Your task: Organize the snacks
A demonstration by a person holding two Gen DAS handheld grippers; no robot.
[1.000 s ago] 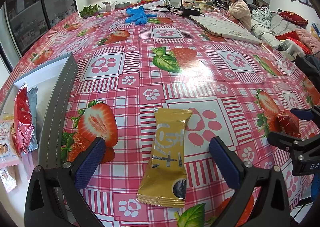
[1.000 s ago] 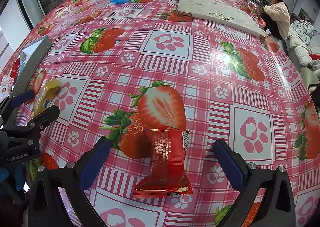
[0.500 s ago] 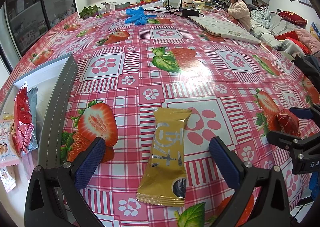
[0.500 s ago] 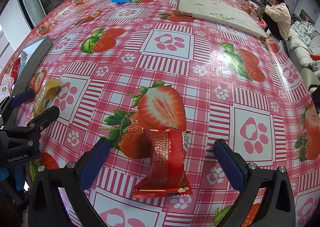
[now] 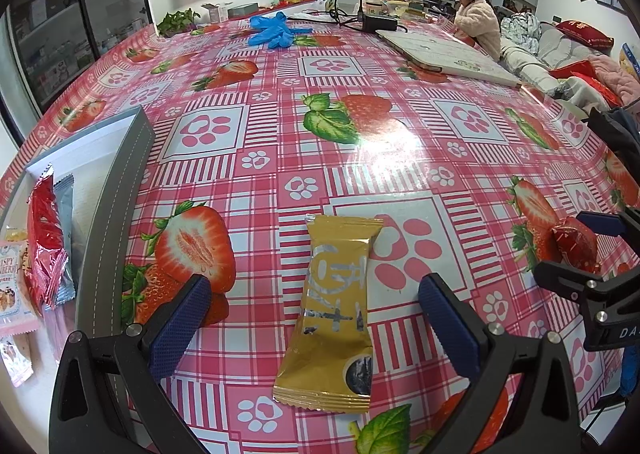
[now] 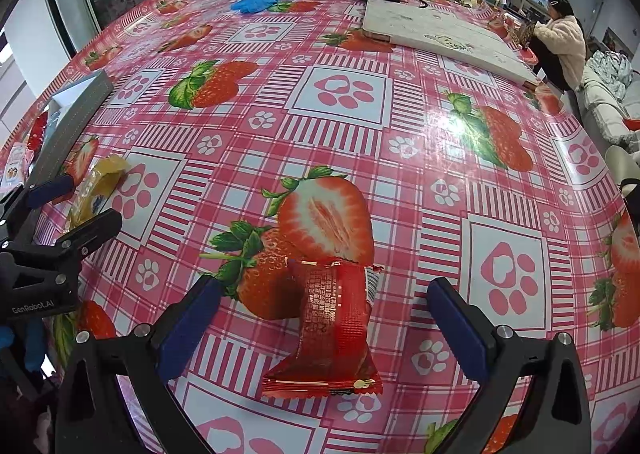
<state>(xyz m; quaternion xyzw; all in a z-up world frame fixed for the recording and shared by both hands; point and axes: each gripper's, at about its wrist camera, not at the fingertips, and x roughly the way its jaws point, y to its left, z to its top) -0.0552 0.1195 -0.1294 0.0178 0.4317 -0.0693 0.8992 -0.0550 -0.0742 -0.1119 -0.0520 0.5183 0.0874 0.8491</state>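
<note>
One strawberry-print tablecloth (glossy), blue gloves far back.

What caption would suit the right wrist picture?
Open right gripper poised around a red snack packet lying on a strawberry-print tablecloth.

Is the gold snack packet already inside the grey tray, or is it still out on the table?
Out. The gold snack packet lies flat on the strawberry tablecloth, right of the grey tray, between the open left gripper fingers.

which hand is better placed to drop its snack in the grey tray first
Left. Both grippers are open around a packet, but the left gripper with the gold packet sits right beside the grey tray.
</note>
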